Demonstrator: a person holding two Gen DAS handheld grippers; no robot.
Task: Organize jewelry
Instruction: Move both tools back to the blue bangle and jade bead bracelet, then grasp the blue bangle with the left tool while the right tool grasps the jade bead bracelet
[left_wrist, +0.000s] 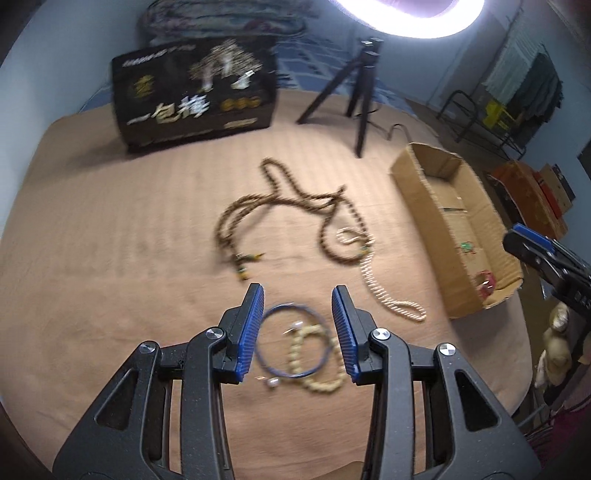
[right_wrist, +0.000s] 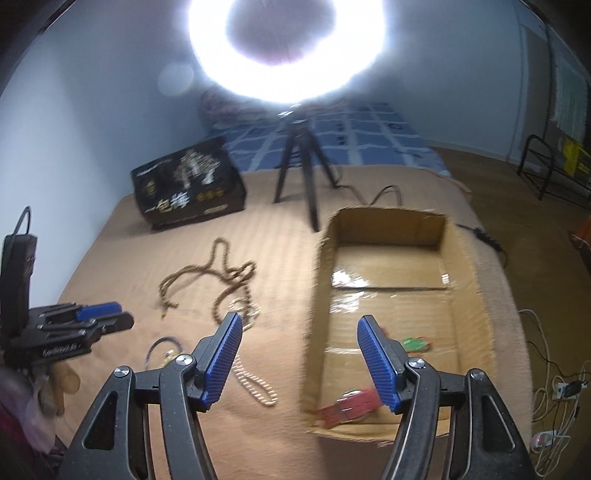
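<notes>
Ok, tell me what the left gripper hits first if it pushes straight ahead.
Probably the blue ring bracelet with the pale bead bracelet overlapping it; both lie between the open left gripper fingers, though height above them is unclear.

We're in a bedroom at home: a bed (right_wrist: 110, 258) under a tan blanket, a blue checked sheet (right_wrist: 354, 136) behind, folded quilts (left_wrist: 221, 18) at the wall, clothes (left_wrist: 535, 88) hanging on a rack, and a ring light (right_wrist: 288, 48) on a tripod (right_wrist: 299, 162).
</notes>
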